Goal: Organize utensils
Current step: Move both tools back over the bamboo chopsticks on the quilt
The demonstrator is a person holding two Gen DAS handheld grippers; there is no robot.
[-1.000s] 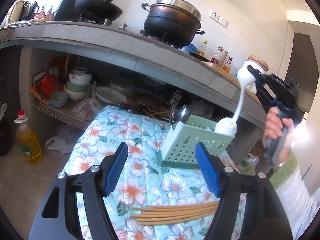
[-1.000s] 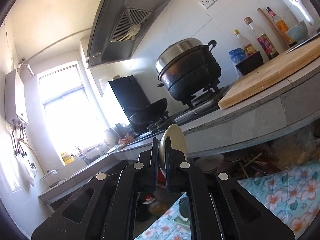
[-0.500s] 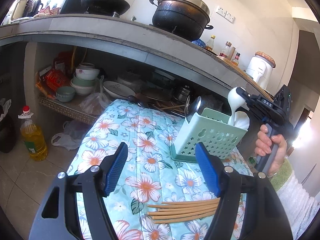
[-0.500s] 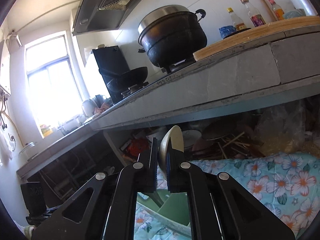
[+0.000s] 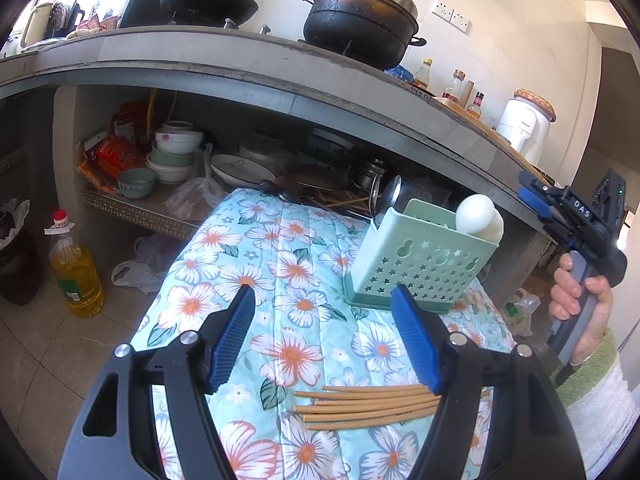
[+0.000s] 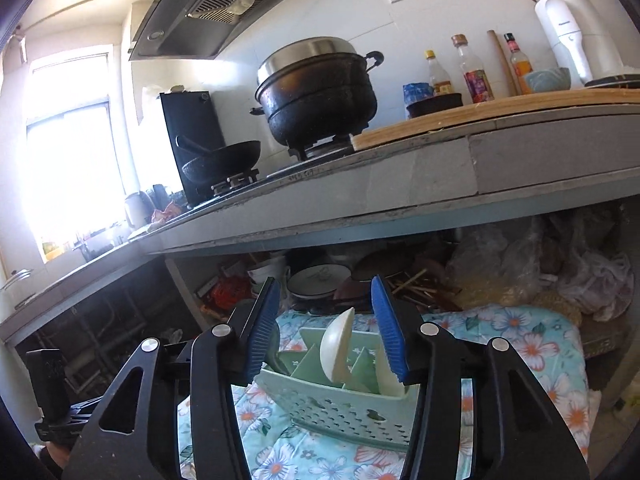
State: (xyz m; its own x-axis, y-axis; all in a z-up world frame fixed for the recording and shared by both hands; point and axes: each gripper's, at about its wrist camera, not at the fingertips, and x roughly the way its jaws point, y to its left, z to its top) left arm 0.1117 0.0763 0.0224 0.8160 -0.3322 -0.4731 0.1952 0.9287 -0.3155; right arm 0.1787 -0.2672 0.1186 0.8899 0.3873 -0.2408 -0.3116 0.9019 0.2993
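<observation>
Right gripper (image 6: 326, 330) just opened; spoon (image 6: 338, 350) stands in caddy (image 6: 340, 412).

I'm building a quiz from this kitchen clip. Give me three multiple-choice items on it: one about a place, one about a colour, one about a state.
1. Where do the chopsticks lie?
A. on the floral cloth, near the left hand-held gripper
B. in the caddy
C. on the counter

2. What colour is the utensil caddy?
A. red
B. pale green
C. black

3. How does the right hand-held gripper stand to the white spoon?
A. clamped on it
B. jaws apart, spoon standing free in the caddy
C. holding chopsticks

Answers: 1 A, they lie on the cloth before the caddy. 2 B, its perforated walls are mint green. 3 B, its jaws have just been opening and gaps show either side of the spoon.
</observation>
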